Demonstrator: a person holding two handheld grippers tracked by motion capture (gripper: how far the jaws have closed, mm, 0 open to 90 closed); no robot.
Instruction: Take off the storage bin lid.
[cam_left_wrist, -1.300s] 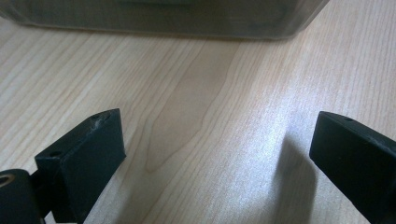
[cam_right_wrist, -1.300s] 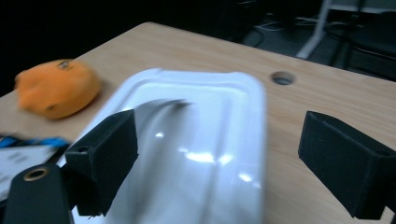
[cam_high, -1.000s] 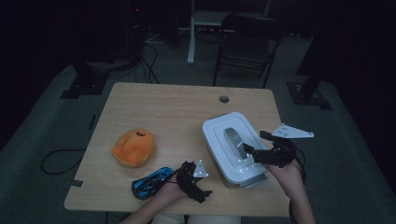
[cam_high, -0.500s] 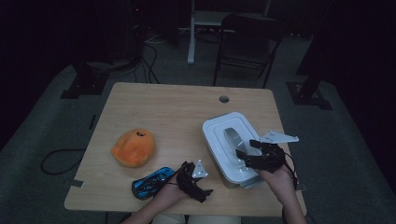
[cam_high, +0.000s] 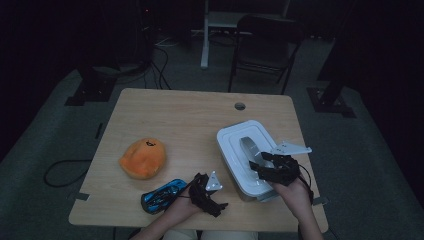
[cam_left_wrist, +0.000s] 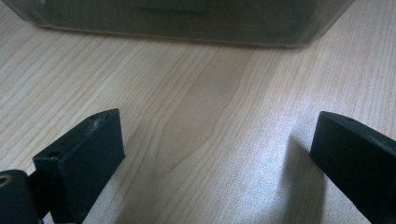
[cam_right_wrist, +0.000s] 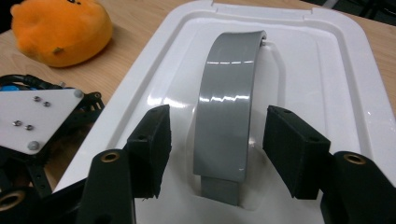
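A white lidded box (cam_high: 231, 141) stands at the table's right, with a grey arched handle (cam_high: 247, 149) on its lid. My right gripper (cam_high: 261, 167) is low over the lid and its jaws straddle that handle (cam_right_wrist: 227, 107). The jaws have just been closing; a thin gap still shows on each side of the handle, so the right gripper (cam_right_wrist: 217, 140) is open. My left gripper (cam_high: 216, 201) rests open near the table's front edge. Its black jaws (cam_left_wrist: 217, 144) stand wide apart over bare wood, facing the box's side wall (cam_left_wrist: 187, 28).
An orange plush toy (cam_high: 142, 157) lies at the left of the wooden table (cam_high: 190, 120), and a blue toy car (cam_high: 162, 196) sits beside my left hand. A cable hole (cam_high: 240, 106) is near the far edge. A chair (cam_high: 265, 45) stands beyond the table.
My right gripper has moved left and down onto the box lid, and its jaws have narrowed around the grey handle. The left gripper has stayed put.
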